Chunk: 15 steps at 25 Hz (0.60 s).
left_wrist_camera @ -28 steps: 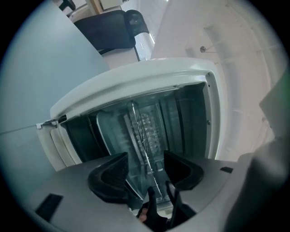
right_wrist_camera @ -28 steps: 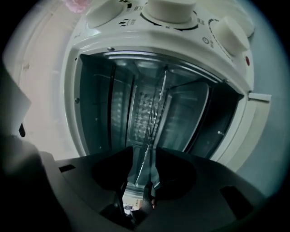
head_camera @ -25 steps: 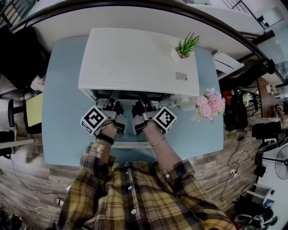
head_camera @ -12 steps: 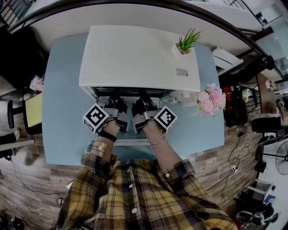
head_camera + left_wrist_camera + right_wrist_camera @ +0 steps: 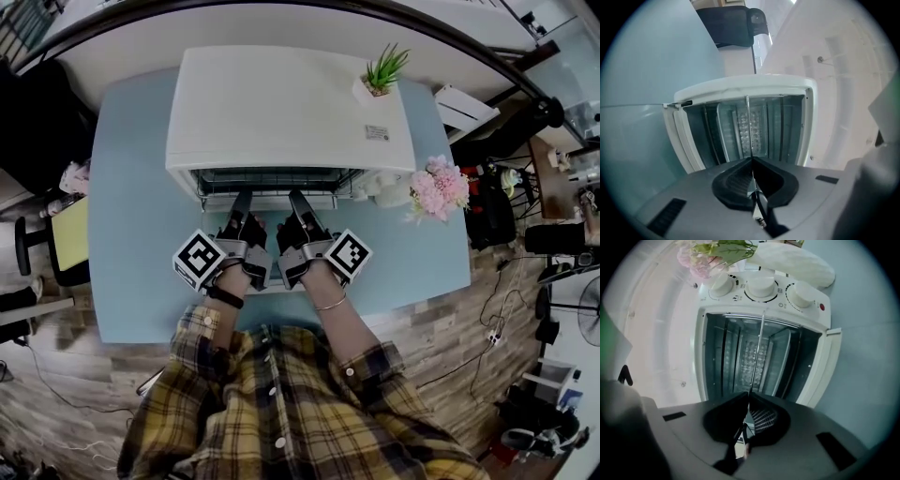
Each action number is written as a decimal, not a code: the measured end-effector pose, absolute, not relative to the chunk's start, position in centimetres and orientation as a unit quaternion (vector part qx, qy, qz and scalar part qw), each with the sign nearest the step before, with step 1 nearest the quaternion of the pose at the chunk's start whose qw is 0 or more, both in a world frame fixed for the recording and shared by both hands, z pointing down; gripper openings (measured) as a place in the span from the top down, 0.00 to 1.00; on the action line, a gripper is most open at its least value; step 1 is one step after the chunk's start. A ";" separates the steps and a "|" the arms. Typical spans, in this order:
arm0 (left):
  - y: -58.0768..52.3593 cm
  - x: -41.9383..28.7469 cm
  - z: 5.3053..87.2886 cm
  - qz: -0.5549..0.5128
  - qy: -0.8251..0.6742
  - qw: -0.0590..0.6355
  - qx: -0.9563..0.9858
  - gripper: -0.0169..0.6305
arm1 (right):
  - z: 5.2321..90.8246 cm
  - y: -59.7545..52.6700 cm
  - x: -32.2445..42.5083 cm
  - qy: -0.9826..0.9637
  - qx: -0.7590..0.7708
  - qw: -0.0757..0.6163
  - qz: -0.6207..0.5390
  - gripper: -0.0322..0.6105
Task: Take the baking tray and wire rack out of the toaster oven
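Your left claw and right claw, 2 in all, are both clamped on the front edge of the wire rack, which sits partly drawn out of the open toaster oven on the tabletop.

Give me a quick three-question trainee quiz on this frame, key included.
1. True or false: the door of the oven is shut.
2. What do the left tongs and right tongs each clamp? A) a knob B) a thin metal edge running into the oven C) nothing
3. Fill in: the potted plant stands on the oven's ____.
Key: 1 false, the door is open; 2 B; 3 top.
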<state>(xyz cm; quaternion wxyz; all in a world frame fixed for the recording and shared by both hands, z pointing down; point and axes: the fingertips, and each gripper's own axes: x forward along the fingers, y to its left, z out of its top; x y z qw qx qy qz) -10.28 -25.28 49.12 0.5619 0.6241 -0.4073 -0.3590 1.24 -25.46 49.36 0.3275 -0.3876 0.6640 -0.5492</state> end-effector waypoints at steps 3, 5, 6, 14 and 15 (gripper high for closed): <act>-24.0 -10.0 48.6 -0.383 -0.384 0.568 0.619 0.97 | 49.3 -24.0 1.3 0.668 -0.383 0.332 -0.545 0.92; -23.0 -10.0 48.4 -0.388 -0.378 0.569 0.619 0.97 | 49.2 -23.1 1.3 0.668 -0.378 0.339 -0.544 0.93; -22.5 -9.9 48.3 -0.388 -0.376 0.569 0.620 0.97 | 49.1 -22.6 1.2 0.667 -0.374 0.342 -0.545 0.93; -18.1 -9.4 47.8 -0.389 -0.380 0.567 0.619 0.97 | 48.2 -18.5 1.5 0.688 -0.338 0.335 -0.548 0.93; -17.5 -9.4 47.7 -0.389 -0.381 0.566 0.618 0.97 | 48.0 -17.9 1.5 0.693 -0.333 0.331 -0.548 0.93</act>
